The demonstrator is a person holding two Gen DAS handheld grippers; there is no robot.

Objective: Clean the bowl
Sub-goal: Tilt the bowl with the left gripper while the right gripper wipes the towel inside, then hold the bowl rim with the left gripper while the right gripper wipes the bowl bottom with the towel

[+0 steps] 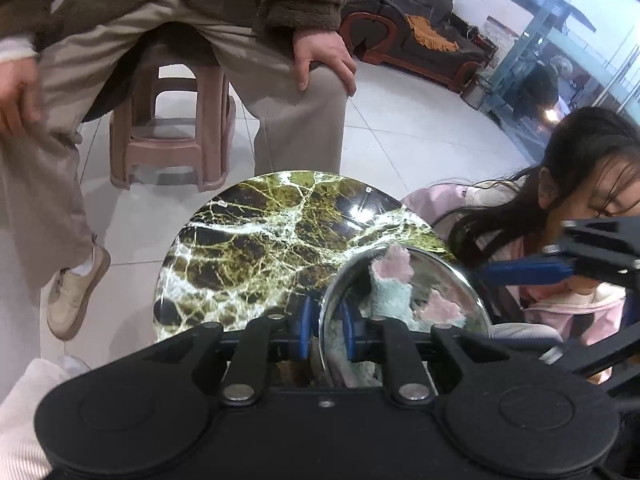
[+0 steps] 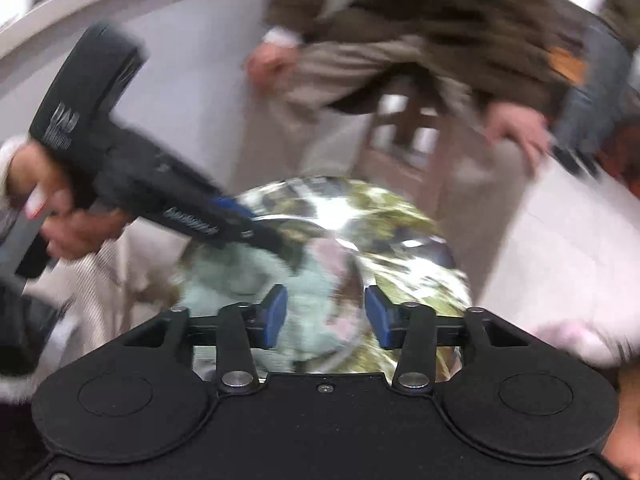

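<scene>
Left gripper (image 1: pixel 327 334) straddling the bowl (image 1: pixel 404 280) rim, jaws narrow; right gripper (image 2: pixel 326 316), wide and empty, should clamp the cloth (image 2: pixel 256 280) firmly before wiping.

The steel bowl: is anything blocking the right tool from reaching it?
Nothing visible does. The right tool hangs open just over the bowl, above the cloth lying in it. The left tool straddles the rim at one side, clear of that path.

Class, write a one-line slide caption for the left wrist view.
Left gripper straddling the steel bowl's rim, cloth inside, on a marble table.
</scene>
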